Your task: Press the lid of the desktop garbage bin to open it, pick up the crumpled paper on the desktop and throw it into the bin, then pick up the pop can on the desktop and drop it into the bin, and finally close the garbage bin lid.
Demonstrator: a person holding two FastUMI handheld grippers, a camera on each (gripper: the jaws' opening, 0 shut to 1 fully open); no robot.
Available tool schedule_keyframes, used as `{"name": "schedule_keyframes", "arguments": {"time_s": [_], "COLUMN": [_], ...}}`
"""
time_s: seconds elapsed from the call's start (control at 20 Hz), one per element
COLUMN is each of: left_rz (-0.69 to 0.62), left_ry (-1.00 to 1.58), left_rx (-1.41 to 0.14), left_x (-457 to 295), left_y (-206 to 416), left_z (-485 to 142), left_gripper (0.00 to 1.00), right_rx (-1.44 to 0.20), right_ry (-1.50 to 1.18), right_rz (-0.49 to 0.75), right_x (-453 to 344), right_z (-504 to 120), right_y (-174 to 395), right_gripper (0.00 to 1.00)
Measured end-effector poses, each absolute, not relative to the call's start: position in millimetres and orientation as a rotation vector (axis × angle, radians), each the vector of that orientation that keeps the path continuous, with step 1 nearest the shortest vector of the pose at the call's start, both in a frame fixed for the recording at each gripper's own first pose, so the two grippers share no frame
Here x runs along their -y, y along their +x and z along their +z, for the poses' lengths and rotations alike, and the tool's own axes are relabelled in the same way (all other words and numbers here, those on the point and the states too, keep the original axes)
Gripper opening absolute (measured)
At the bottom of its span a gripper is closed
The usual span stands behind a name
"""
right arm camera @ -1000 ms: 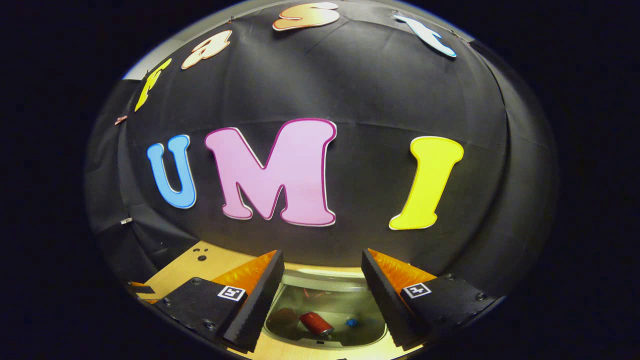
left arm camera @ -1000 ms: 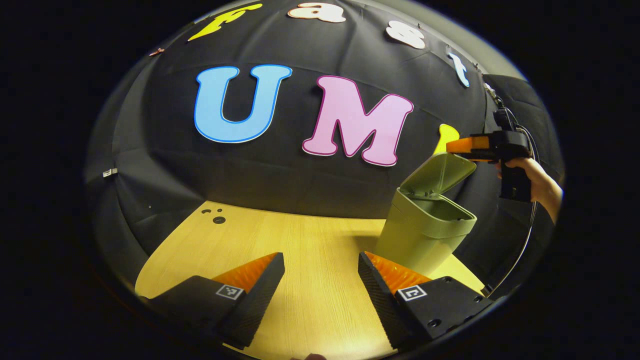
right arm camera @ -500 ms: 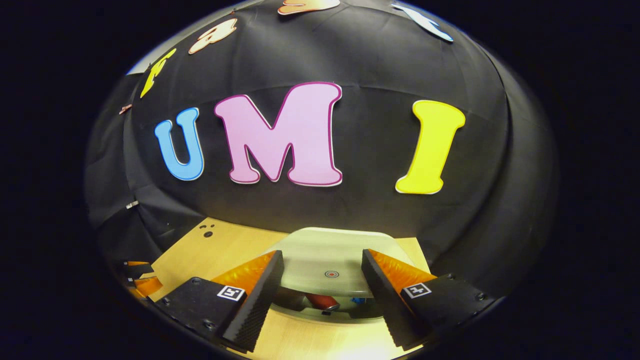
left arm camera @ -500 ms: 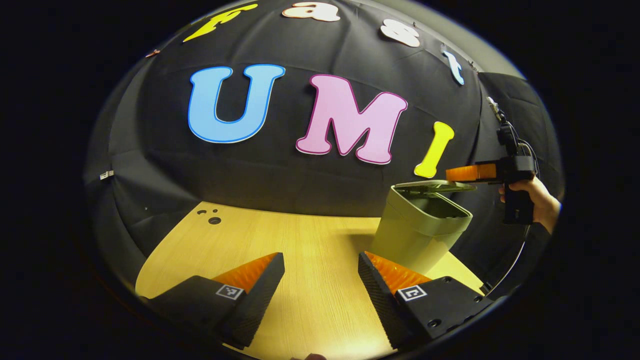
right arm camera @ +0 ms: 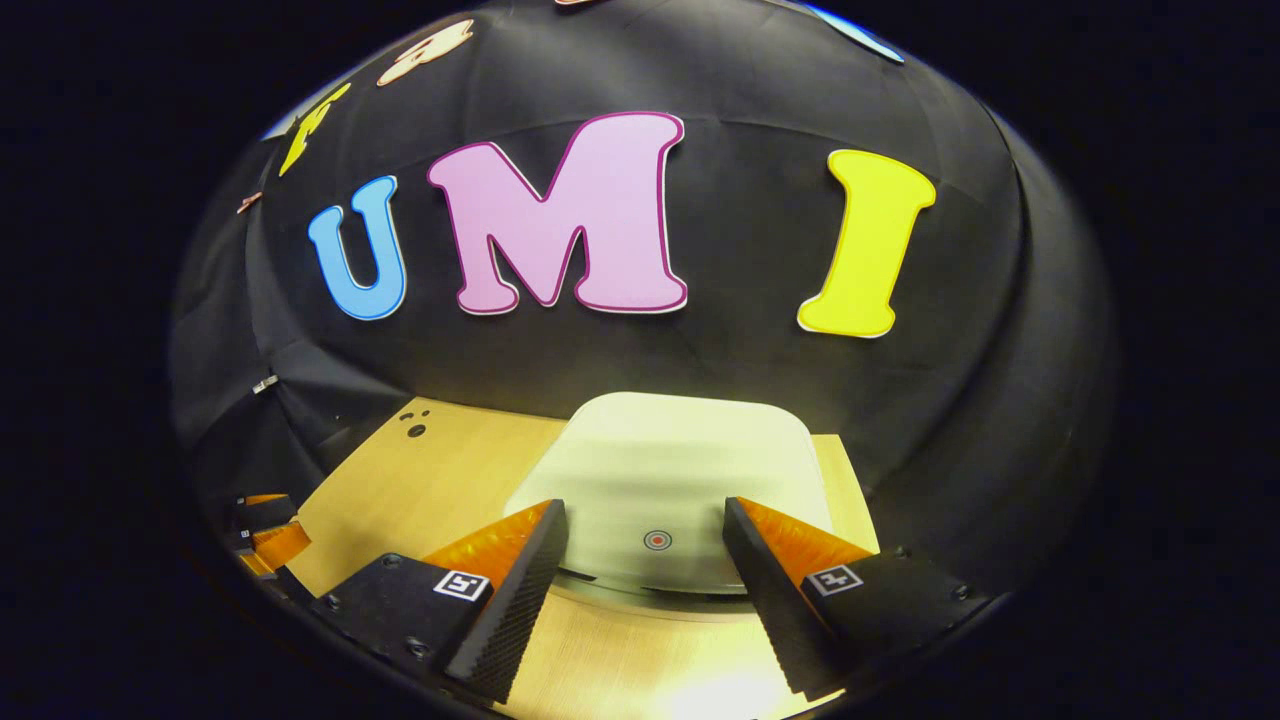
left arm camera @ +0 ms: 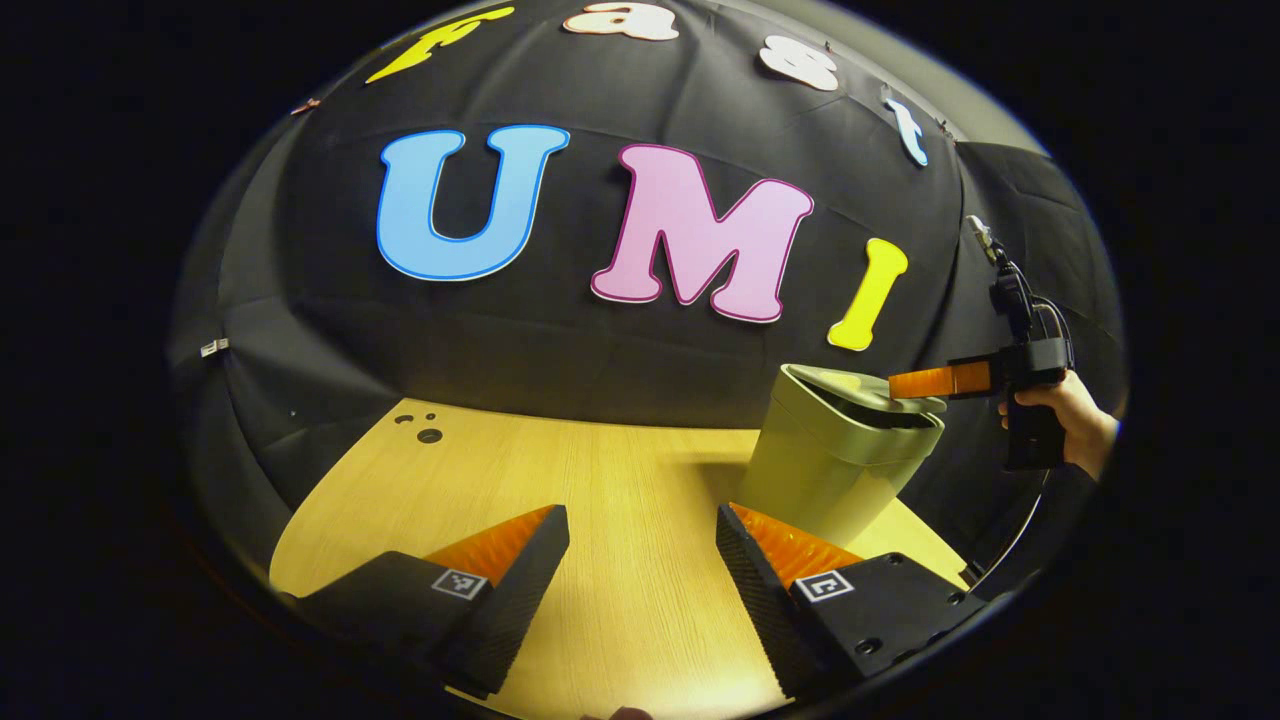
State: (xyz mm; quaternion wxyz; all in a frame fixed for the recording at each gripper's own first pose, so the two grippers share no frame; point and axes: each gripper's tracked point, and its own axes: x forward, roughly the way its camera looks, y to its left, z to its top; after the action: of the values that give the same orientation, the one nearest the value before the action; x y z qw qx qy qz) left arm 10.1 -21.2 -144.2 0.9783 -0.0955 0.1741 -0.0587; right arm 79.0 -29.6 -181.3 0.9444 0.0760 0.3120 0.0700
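table (left arm camera: 600,520): wood, lower half of the left gripper view, bare in the middle
bin (left arm camera: 835,470): green, right of centre in the left gripper view, standing on the table near its far right edge
lid (right arm camera: 665,480): nearly down, tilted, thin gap at the front rim; red ring mark near its front
left gripper (left arm camera: 642,575): bottom centre, fingers wide apart, holding nothing, over the table
right gripper (right arm camera: 645,585): fingers wide apart, low above the lid's front
hand (left arm camera: 1065,420): right edge, holding the right gripper's handle

The lid (right arm camera: 665,470) hides the bin's inside.
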Motion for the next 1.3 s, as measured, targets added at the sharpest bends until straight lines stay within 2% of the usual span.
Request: {"name": "schedule_keyframes", "arguments": {"time_s": [0.75,1.3], "left_rz": [-0.131,-0.139], "left_ry": [-0.185,-0.181], "left_rx": [-0.358,-0.348], "left_x": [30.9,33.0], "left_y": [11.9,10.8], "left_z": [-141.9,-137.4], "left_gripper": [0.96,0.96], "right_rx": [-0.685,-0.595], "right_ry": [0.122,0.186], "right_rz": [0.195,0.201], "right_x": [23.3,23.2], "right_z": [-204.1,-179.3], "right_y": [72.7,74.9], "right_gripper": [0.99,0.99]}}
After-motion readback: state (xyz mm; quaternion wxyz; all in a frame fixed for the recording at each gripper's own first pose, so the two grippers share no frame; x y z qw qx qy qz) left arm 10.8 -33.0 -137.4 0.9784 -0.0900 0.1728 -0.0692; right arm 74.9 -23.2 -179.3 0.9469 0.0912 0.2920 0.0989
